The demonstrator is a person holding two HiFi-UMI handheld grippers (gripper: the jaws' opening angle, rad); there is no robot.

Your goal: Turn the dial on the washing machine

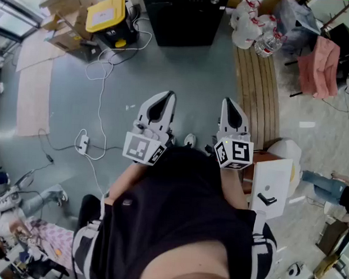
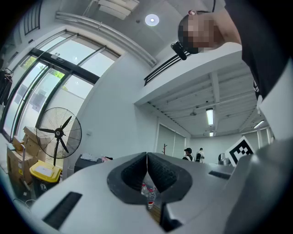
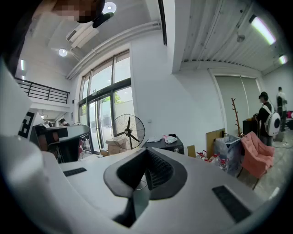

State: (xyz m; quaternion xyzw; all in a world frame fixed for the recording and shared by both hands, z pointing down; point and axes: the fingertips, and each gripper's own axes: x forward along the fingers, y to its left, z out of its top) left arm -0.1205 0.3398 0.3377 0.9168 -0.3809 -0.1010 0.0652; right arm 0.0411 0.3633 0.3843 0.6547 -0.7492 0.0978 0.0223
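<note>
The black washing machine (image 1: 182, 15) stands on the floor at the far end of the head view, a small silver dial (image 1: 215, 0) near its top right corner. Both grippers are held close to the person's torso, well short of it, pointing toward it. My left gripper (image 1: 165, 96) is shut with nothing between its pads. My right gripper (image 1: 228, 103) is shut and empty too. In the left gripper view the jaws (image 2: 147, 157) meet along one line; the right gripper view shows the same (image 3: 147, 155), with the machine (image 3: 165, 146) small beyond them.
A yellow-lidded box (image 1: 106, 14) and loose cables (image 1: 99, 66) lie left of the machine. Water bottles (image 1: 252, 26), a slatted wooden bench (image 1: 257, 88) and a pink cloth (image 1: 320, 65) are on the right. A white stool (image 1: 273, 183) stands by my right side. A standing fan (image 3: 128, 131) is beside the machine.
</note>
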